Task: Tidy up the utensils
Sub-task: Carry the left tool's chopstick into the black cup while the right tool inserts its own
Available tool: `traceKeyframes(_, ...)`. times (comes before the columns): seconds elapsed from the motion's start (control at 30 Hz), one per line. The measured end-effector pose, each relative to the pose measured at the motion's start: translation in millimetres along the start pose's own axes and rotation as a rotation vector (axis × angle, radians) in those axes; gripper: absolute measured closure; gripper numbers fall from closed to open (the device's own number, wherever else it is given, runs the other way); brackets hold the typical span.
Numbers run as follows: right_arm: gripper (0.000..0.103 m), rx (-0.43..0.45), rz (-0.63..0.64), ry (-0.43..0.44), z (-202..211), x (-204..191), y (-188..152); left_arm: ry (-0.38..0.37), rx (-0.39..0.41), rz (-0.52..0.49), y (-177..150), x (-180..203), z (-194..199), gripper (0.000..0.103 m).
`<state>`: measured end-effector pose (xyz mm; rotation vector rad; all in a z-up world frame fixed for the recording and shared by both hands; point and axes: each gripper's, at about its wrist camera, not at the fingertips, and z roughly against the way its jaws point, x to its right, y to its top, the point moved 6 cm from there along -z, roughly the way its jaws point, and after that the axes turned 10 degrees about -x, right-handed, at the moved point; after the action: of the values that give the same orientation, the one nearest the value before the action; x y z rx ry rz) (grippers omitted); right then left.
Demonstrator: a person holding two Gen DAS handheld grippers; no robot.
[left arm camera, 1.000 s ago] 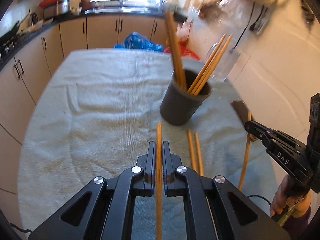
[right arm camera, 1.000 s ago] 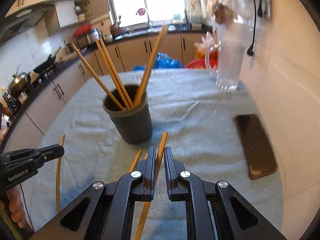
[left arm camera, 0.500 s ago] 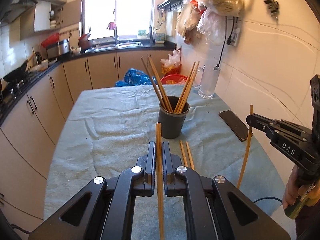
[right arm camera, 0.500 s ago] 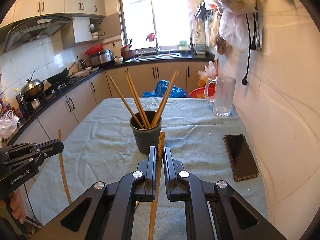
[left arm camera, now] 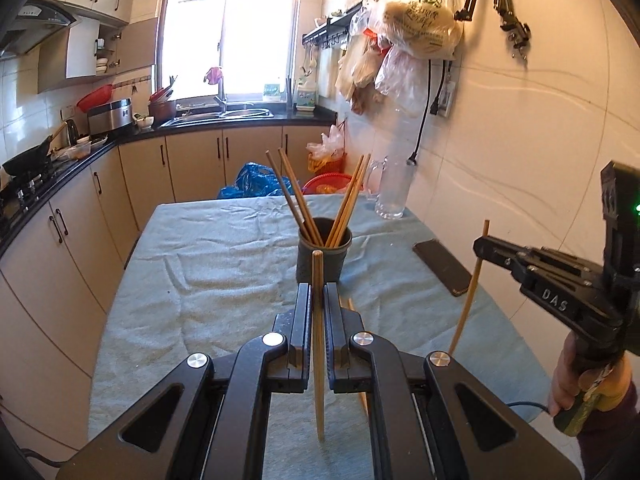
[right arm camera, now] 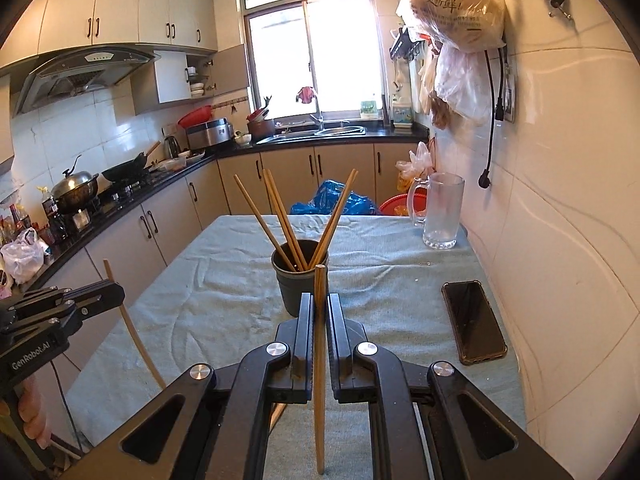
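Observation:
A dark grey cup (left arm camera: 323,255) with several wooden chopsticks stands mid-table on the blue-grey cloth; it also shows in the right wrist view (right arm camera: 299,280). My left gripper (left arm camera: 317,290) is shut on one chopstick (left arm camera: 318,344), held upright above the table near its front edge. My right gripper (right arm camera: 320,300) is shut on another chopstick (right arm camera: 320,368), also held raised. In the left wrist view the right gripper (left arm camera: 482,246) shows at right with its chopstick (left arm camera: 470,292). In the right wrist view the left gripper (right arm camera: 116,292) shows at left with its chopstick (right arm camera: 132,328). More chopsticks (left arm camera: 352,304) lie on the cloth behind the left fingers.
A black phone (right arm camera: 474,322) lies at the table's right edge near the tiled wall. A glass mug (right arm camera: 442,212) stands at the far right corner. Kitchen cabinets and a stove run along the left. Plastic bags (right arm camera: 456,8) hang on the wall.
Both grippers have risen and pulled back from the cup, each lifting its chopstick off the cloth. The cup now looks smaller and farther away.

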<state>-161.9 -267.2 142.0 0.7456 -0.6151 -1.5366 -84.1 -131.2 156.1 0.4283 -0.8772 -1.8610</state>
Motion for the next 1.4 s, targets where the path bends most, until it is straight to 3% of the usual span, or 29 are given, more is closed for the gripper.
traceKeyframes(0.47,0.096,0.026,-0.016,0.006,-4.5,9.9,29.4,-0.036,0.033,0.015,44.5,-4.9,4.5,0.098)
traceKeyframes(0.93,0.096,0.107,-0.011,0.043,-1.0,3.1,107.6,-0.018,0.132,0.022,143.6,-5.8,5.8,0.098)
traceKeyframes(1.17,0.096,0.139,-0.039,0.085,-12.7,-4.9,153.4,0.011,0.141,0.04,190.2,-1.7,-24.5,0.098)
traceKeyframes(1.4,0.096,0.166,-0.079,0.072,-41.9,3.4,184.2,0.046,0.115,0.034,213.6,-1.7,-72.8,0.098)
